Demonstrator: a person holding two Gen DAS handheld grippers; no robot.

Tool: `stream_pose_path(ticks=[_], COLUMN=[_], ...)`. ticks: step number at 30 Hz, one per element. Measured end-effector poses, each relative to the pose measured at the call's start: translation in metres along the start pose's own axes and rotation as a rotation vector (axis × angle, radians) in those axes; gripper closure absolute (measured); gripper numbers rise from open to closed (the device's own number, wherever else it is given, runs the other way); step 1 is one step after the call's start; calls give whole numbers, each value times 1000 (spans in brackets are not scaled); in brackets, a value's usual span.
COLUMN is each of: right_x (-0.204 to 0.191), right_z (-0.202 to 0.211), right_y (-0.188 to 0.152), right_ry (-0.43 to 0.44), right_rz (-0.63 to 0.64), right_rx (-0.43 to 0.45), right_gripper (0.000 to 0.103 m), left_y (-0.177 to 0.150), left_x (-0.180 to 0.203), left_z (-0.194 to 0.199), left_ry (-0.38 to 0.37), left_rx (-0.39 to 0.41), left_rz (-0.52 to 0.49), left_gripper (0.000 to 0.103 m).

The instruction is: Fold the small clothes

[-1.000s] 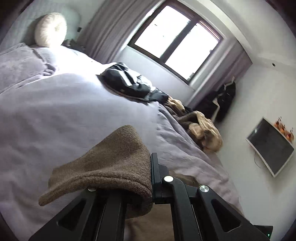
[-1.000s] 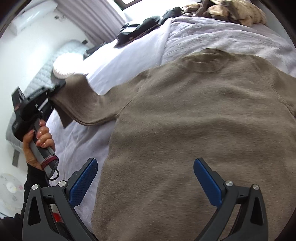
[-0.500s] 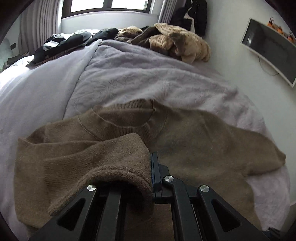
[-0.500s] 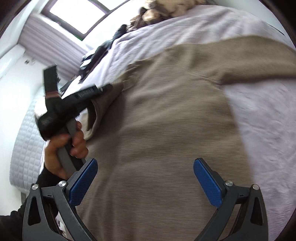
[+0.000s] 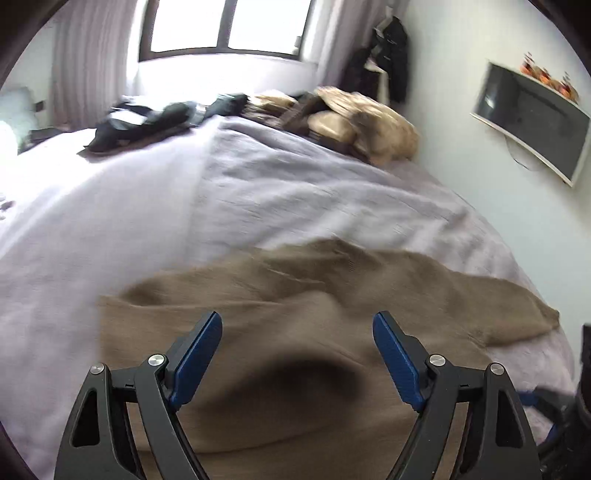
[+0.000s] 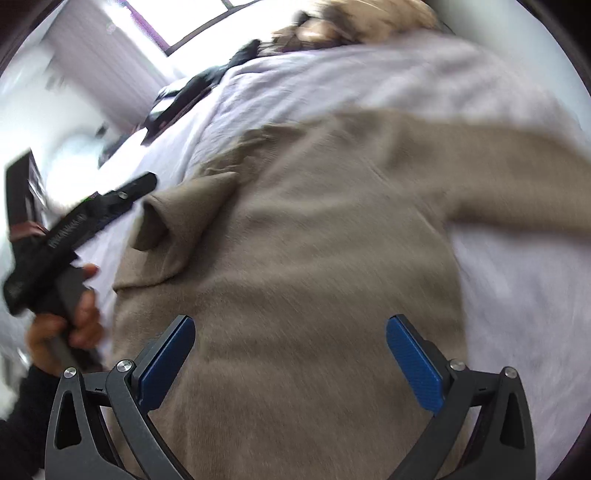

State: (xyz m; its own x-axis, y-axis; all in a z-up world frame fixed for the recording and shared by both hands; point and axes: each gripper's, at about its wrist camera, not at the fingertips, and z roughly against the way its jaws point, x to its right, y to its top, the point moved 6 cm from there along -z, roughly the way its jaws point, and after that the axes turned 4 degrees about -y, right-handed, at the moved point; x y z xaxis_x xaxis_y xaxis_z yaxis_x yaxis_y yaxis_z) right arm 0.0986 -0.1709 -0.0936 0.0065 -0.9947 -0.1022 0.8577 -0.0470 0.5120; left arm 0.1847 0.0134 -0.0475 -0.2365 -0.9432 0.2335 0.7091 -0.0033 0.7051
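A brown knit sweater (image 5: 332, 302) lies on the lilac bedspread (image 5: 258, 184). Its left sleeve (image 6: 184, 221) is folded in over the body; the right sleeve (image 6: 498, 173) stretches out to the right. My left gripper (image 5: 297, 347) is open and empty just above the sweater's left side. It also shows from outside in the right wrist view (image 6: 92, 210), held in a hand. My right gripper (image 6: 290, 350) is open and empty over the lower body of the sweater (image 6: 314, 277).
Dark clothes (image 5: 147, 118) and a tan fluffy pile (image 5: 351, 122) lie at the far side of the bed. A wall screen (image 5: 532, 122) hangs at the right. A window (image 5: 229, 26) is behind the bed.
My left gripper has let go of the sleeve cuff and opened; the sleeve now lies folded over the sweater body. The right gripper stayed open and shifted slightly over the sweater.
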Motion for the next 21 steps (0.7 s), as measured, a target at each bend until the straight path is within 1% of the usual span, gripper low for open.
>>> stream_pose_path(ticks=[1,3,4,6,7,8,9,11,12,13,14,15,16,17,18,20,21], right_x=[-16,-44,-62,-90,-109,-115,-125,-137,-140,-142,-141,-135,-128,-112,-100,-48,-9], right_z=[-2,-10,-18,-35,-51,-58,-71,-95,-105,-111,-111,-107,-102,-90,-85,-73,-71], right_y=[10,26,33,39,42,40,39,35,35,38,42,52,62,76,84,99,101], right_ry=[-32,-94,-126,-179,-210,-229,-266,-353,-393,-423,-422,-415,-389,-333,-293,-172,-85], right_rz=[90,241,330,470,565,617,685,810,851,872,862,803,729,590,495,188,-10], right_rx=[18,47,59,66,62,62,58,58,62,73,84,94,103,125,133,127,105], right_gripper=[0,0,0,0,0,0,0,1,5,19,33,75,86,86,86,86,86], left_y=[3,3,0,-10,-17,-24,-32,-44,-47,-47,-46,-44,-42,-41,-40,-37,-36], left_x=[-21,-63,-86,-129,-144,-156,-167,-181,-184,-185,-185,-184,-183,-182,-182,-181,-181], left_z=[4,4,2,-10,-13,-20,-26,-36,-38,-39,-40,-42,-44,-46,-48,-51,-54], left_ry=[30,102,136,171,182,186,181,147,130,125,120,117,116,117,118,119,119], left_rx=[1,-29,-56,-128,-153,-181,-208,-241,-237,-231,-229,-230,-231,-234,-235,-238,-239], left_rz=[26,80,115,193,220,249,283,344,363,366,363,355,349,342,337,331,330], left_gripper=[19,19,19,19,19,19,19,19,19,19,19,19,19,19,19,19,19])
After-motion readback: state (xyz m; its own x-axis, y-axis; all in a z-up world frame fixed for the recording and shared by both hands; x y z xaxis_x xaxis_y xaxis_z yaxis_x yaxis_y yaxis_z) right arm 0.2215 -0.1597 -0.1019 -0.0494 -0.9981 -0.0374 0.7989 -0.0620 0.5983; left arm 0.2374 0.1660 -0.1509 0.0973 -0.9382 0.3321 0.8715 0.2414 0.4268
